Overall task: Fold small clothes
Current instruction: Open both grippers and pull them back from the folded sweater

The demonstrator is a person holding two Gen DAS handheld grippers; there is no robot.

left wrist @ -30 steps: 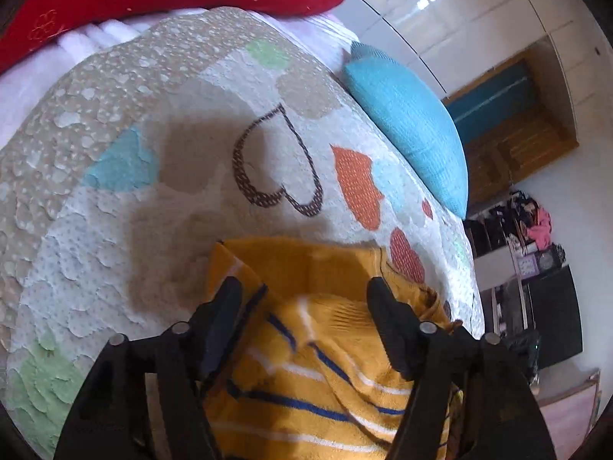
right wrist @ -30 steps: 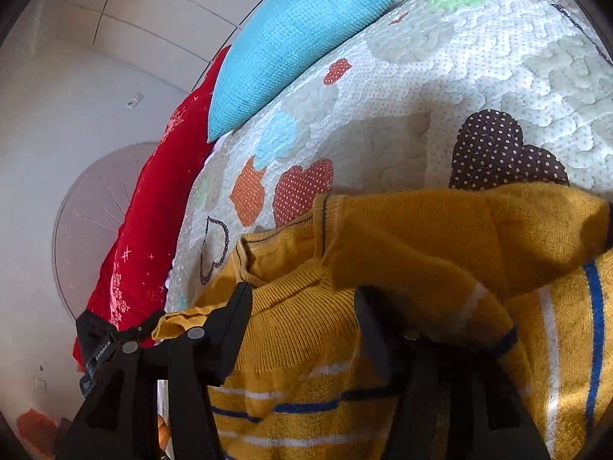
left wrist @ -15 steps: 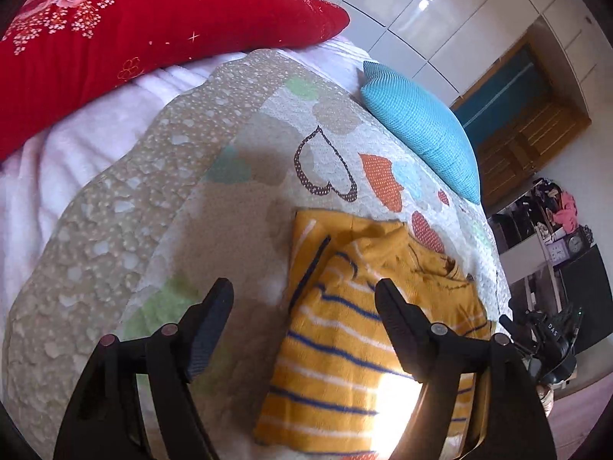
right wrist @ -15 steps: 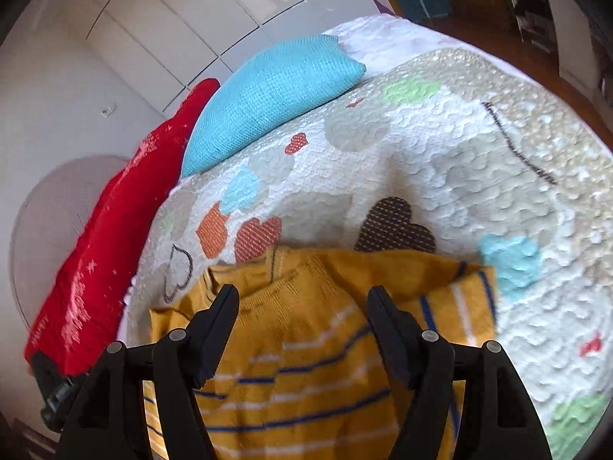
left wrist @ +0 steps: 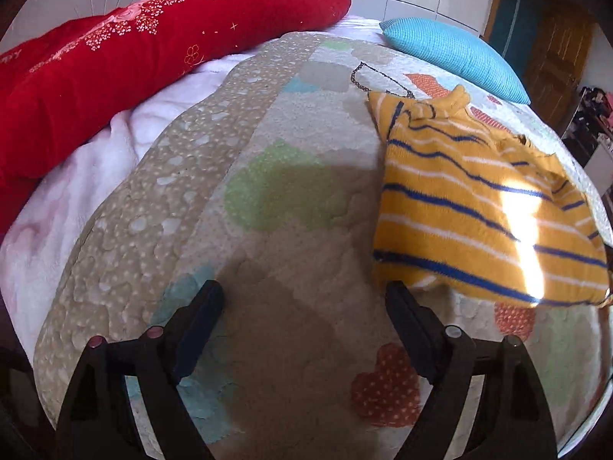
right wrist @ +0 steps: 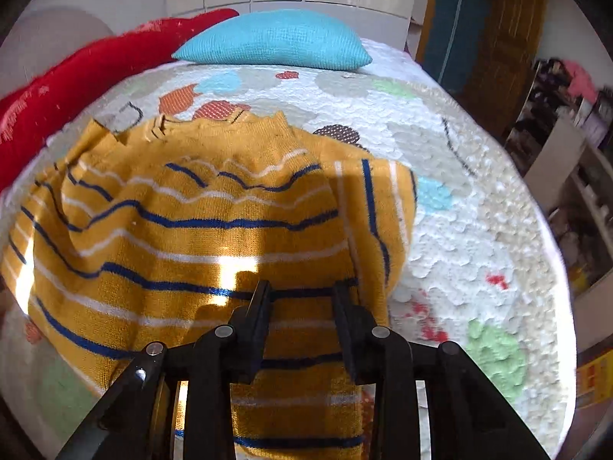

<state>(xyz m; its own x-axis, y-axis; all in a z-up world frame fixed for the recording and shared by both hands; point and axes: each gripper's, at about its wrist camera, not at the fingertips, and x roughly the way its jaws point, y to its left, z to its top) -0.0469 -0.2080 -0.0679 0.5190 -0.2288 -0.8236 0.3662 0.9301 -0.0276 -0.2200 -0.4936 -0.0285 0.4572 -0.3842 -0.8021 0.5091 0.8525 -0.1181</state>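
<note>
red pillow (left wrist: pixel 126 61): far left of the bed, on white bedding, well apart from the work area.
quilt (left wrist: pixel 276 191): heart-print, covers the bed; the garment lies on it.
left gripper (left wrist: pixel 302 306): jaws spread wide, nothing between them, over bare quilt just left of the garment's lower corner. Not touching fabric.
sweater (left wrist: pixel 471 207): small mustard knit with blue and white stripes, flat on the quilt, right of the left gripper. Sides look turned in; 1 sleeve lies across the right edge in the right wrist view.
right gripper (right wrist: pixel 302 291): over the sweater's lower-middle. Jaws part-way apart with a clear gap; knit shows through the gap, no pinch visible, so I read it as released.
blue pillow (right wrist: pixel 279 44): at the head of the bed, beyond the collar, apart from the sweater.
handling: judgement: light, soft, stretchy knit. Not slippery and not fragile, but limp, so it sags and shifts if lifted by 1 point. Folded layers can slide over each other.
grip points: judgement: the 2 hem corners, 1 per gripper, pinching all layers; carry toward the collar.
hard to see: hem nearest the right gripper is hidden under its body. Sun glare washes out part of the stripes. Layer count unclear. Right edge of the sweater is cut off in the left wrist view.
</note>
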